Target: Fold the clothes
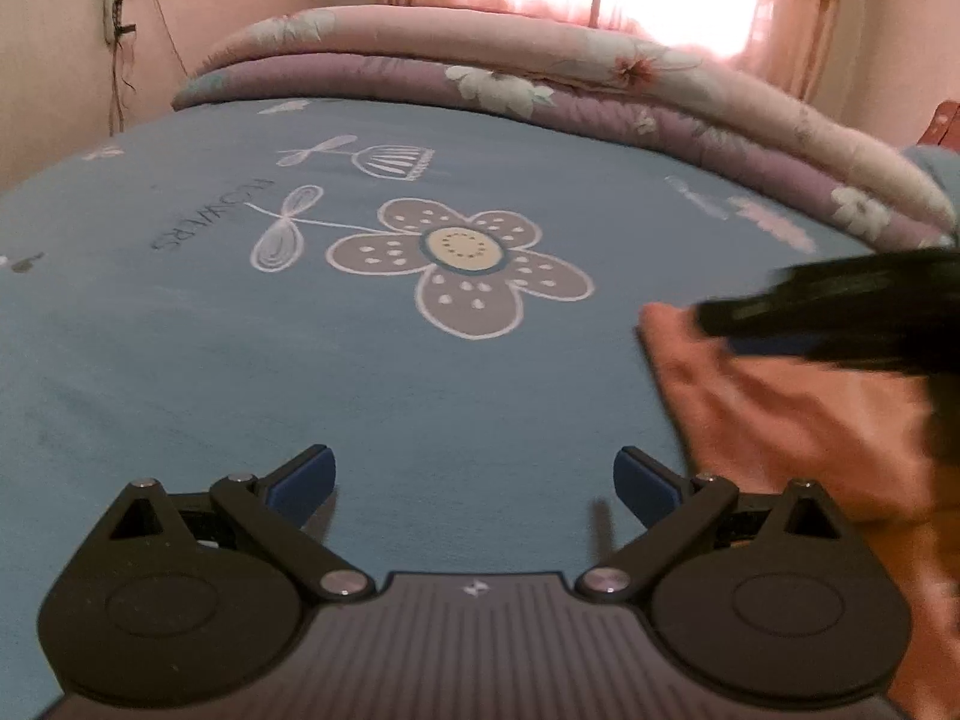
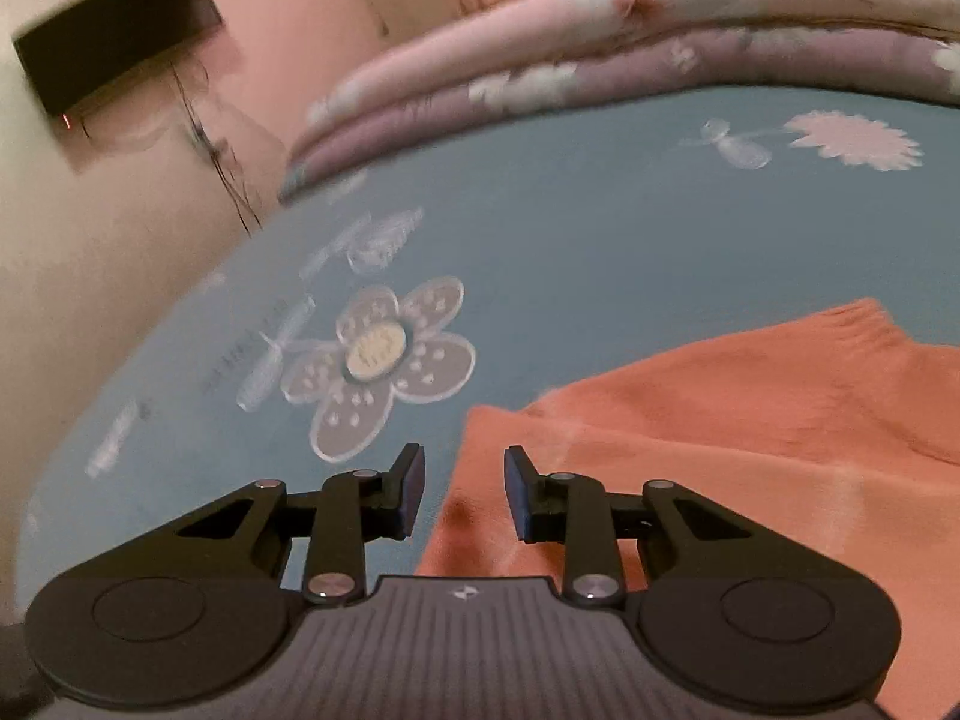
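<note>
Here, an orange garment lies rumpled on a blue flowered bedsheet, at about four o'clock from the big printed flower. Its long axis seems to run toward one o'clock (blurred). The left gripper hovers spread wide; the right gripper, part-spread, empty, sits at the cloth's corner, probably ready to pinch.

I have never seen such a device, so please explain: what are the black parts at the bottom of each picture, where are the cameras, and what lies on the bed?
Each picture comes from a camera on a hand-held gripper, looking along its two fingers. The left gripper is open over a blue bed sheet with a flower print. The right gripper is open too, holding nothing, at the edge of an orange garment lying on the sheet. A folded quilt lies at the far side.
</note>
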{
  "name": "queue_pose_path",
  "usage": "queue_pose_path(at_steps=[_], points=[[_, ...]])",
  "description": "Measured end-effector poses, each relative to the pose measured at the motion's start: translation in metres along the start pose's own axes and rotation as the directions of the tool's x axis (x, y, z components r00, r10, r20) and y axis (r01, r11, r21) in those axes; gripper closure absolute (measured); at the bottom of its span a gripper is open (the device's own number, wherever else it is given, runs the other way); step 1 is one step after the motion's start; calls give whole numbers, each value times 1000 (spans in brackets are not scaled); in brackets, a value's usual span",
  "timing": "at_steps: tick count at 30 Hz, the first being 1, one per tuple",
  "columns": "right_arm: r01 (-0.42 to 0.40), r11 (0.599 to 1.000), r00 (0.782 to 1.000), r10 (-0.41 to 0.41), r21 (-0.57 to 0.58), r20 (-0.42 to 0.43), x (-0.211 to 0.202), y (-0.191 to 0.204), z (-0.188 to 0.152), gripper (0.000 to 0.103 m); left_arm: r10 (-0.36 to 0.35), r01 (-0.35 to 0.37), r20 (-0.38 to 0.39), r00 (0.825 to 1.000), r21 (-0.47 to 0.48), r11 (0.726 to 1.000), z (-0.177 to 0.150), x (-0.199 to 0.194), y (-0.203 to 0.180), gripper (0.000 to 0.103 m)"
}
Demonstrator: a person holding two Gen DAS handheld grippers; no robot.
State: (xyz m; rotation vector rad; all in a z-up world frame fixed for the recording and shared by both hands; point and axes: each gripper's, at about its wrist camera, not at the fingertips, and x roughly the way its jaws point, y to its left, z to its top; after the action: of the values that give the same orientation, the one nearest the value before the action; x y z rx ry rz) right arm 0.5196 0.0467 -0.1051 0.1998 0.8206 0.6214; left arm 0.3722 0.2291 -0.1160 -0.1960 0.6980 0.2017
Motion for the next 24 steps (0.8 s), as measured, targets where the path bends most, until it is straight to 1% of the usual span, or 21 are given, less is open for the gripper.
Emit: queue_pose_path(at_steps=[2,3,5,7,8,9,12,14,16,17,19,22,24], points=[[50,998,998,-51,-38,-26,23,8,1,69,-10,10,3,1000,5,1000,0,-1,-1,4],[64,997,998,-64,-48,-9,25,9,1,69,-10,10,5,1000,10,1000,0,-2,-2,4],[85,995,996,-86,-57,-21,15,16,3,68,-18,18,8,1000,-1,1000,0,-2,-1,4],[62,995,998,-60,-80,28,-23,16,1,61,-31,31,1,1000,-18,999,0,0,1,4],[52,994,997,-47,-92,53,-41,16,-1,50,-43,43,4,999,-13,999,0,-2,-2,4],[64,994,995,-57,-88,81,-64,13,-4,44,-55,56,7,998,-7,998,0,-5,-5,4],[93,995,983,-86,-34,161,-140,-10,-13,44,-94,93,18,995,11,996,1,-12,-15,4],[130,990,974,-137,47,182,-191,-38,-18,43,-119,119,24,993,23,993,2,-17,-21,4],[187,972,954,-214,139,210,-238,-69,-24,41,-145,144,30,989,35,989,2,-21,-27,4],[218,956,939,-260,197,223,-264,-89,-32,36,-157,156,33,987,41,987,3,-24,-30,4],[263,915,910,-340,305,237,-308,-127,-46,34,-183,181,39,982,54,982,3,-28,-36,4],[296,829,862,-446,476,242,-361,-179,-78,34,-221,217,47,974,73,973,4,-36,-46,4],[301,759,825,-511,578,242,-388,-210,-103,34,-243,238,51,969,93,967,3,-40,-54,4]])
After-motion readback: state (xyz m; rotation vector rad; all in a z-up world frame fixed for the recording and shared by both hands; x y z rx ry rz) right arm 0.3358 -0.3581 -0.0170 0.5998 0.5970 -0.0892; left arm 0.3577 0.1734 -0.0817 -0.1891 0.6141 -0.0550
